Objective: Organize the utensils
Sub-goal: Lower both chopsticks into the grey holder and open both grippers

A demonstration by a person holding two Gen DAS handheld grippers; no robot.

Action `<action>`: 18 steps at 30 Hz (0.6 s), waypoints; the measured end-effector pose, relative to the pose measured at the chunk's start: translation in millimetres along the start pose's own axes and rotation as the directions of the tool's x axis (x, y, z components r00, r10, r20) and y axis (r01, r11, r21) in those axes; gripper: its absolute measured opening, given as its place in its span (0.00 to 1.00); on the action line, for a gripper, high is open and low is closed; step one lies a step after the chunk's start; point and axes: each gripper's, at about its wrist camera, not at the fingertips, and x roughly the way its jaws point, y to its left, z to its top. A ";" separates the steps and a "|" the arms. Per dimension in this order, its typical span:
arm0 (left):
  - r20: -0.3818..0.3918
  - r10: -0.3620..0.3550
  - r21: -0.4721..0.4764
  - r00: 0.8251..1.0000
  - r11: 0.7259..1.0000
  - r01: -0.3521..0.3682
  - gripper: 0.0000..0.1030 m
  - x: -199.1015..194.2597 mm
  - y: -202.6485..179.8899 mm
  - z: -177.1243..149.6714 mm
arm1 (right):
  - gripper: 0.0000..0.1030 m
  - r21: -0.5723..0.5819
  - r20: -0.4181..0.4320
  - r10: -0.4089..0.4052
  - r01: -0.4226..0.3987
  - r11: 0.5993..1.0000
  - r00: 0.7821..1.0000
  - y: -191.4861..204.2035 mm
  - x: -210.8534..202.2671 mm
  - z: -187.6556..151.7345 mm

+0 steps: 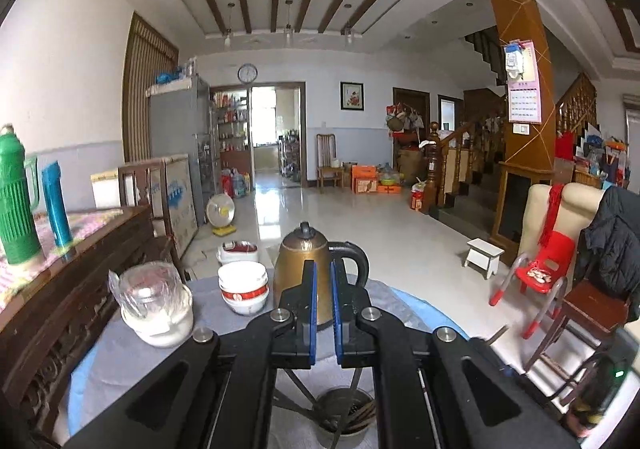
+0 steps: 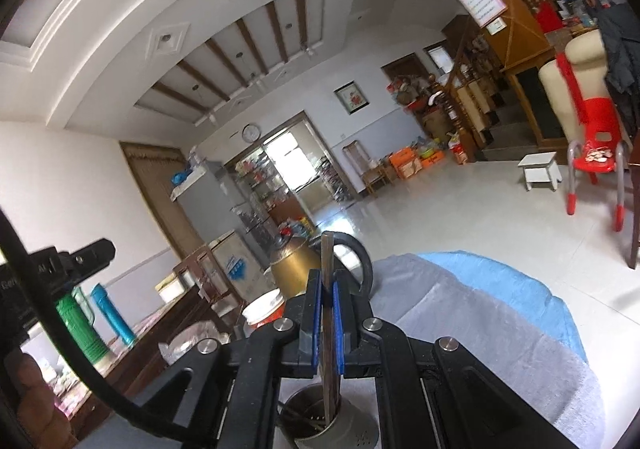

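My right gripper (image 2: 327, 275) is shut on a flat, dark utensil handle (image 2: 328, 249) that stands upright between the blue pads. The handle's lower end reaches down into a perforated metal utensil holder (image 2: 352, 433) just below the gripper; several other utensils stand inside. In the left wrist view, the same holder (image 1: 332, 397) sits under my left gripper (image 1: 324, 267), whose blue pads stand close together with nothing between them. Thin utensil handles (image 1: 354, 383) lean out of the holder. My left gripper (image 2: 110, 247) also shows at the left edge of the right wrist view.
A round table under grey cloth (image 1: 120, 349) carries a gold kettle (image 1: 300, 261), stacked white bowls (image 1: 243, 289) and a lidded jar of white powder (image 1: 156, 305). A wooden cabinet on the left bears green (image 1: 14, 201) and blue (image 1: 56, 205) flasks. Chairs (image 1: 540, 265) stand on the right.
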 end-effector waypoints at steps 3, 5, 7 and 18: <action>-0.024 -0.001 -0.033 1.000 0.999 0.001 0.06 0.3 10.7 -3.0 | 0.06 -0.009 -0.046 0.020 -0.021 1.000 0.999 0.9 7.1 -4.9; -0.031 0.010 -0.039 0.999 0.999 -0.011 0.07 -3.6 16.7 -6.9 | 0.07 -0.009 -0.078 0.036 -0.036 0.999 0.996 0.2 11.4 -9.1; -0.038 0.016 -0.044 0.999 0.999 -0.018 0.08 -6.4 19.5 -9.6 | 0.09 0.007 -0.104 0.058 -0.057 0.998 0.993 -1.9 14.3 -12.1; -0.046 0.010 -0.021 0.999 1.000 -0.011 0.51 -21.2 30.7 -11.6 | 0.31 0.175 -0.103 0.233 -0.213 0.961 0.967 -29.7 -4.5 -18.6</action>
